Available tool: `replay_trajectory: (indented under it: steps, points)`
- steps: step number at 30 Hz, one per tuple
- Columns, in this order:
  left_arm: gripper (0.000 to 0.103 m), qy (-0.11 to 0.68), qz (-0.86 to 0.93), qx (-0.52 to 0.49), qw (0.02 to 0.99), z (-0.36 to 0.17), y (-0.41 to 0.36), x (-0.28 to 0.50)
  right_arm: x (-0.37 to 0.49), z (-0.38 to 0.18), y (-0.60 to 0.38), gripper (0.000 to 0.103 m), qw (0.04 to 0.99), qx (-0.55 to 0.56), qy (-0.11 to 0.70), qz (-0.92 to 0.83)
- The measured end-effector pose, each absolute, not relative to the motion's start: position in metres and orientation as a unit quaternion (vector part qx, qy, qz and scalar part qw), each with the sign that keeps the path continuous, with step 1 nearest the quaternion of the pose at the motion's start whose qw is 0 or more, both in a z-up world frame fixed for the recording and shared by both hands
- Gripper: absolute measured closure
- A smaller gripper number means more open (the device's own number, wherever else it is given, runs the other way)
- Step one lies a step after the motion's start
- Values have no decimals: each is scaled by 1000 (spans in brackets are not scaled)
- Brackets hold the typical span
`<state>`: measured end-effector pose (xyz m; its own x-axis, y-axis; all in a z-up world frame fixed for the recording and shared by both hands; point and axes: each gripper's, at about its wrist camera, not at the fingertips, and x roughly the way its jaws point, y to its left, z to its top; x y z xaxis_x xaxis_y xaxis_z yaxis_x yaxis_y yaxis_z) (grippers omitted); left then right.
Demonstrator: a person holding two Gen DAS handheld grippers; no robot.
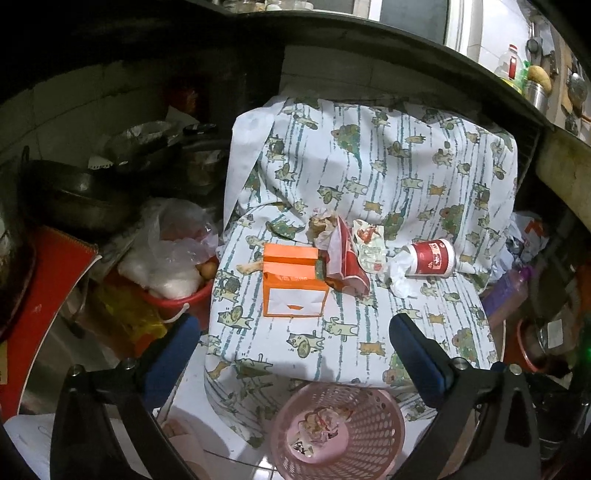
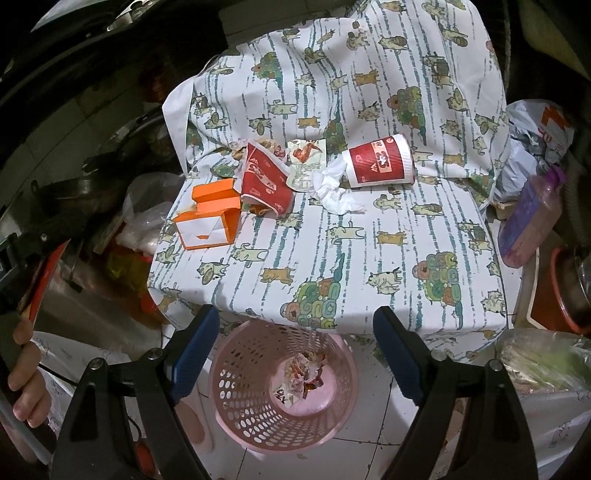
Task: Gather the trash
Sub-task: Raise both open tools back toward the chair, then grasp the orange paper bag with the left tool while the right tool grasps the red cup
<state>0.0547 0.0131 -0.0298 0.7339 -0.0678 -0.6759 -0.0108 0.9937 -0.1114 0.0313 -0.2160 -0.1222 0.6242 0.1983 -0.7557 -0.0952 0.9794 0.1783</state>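
Note:
Trash lies on a cloth-covered table: an orange and white box, a flattened red paper carton, a printed wrapper, a crumpled white napkin and a red paper cup on its side. A pink perforated basket stands on the floor before the table, with crumpled wrappers inside. My left gripper is open and empty above the table's near edge. My right gripper is open and empty above the basket.
Left of the table are dark pans, a red bucket with plastic bags and eggs, and a yellow bag. Right of it are a purple bottle, plastic bags and a red bowl. A dark counter overhangs the back.

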Motion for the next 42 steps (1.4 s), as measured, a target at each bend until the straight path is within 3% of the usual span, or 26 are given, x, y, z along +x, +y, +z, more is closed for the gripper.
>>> replay_trajectory:
  steps: [16,24,34,42]
  points:
    - [0,377,-6,-40,925,-33,12,59,33,-114,-224,19,906,69,413,68]
    - [0,439,-72,-75,892,-18,17,118,36,-104,-239,18,921,59,385,27]
    - [0,542,-40,-88,835,-81,22,207,52,-106,-246,16,918,58,392,21]
    - [0,566,-72,-48,820,-97,-4,250,112,-69,-245,16,919,33,390,40]
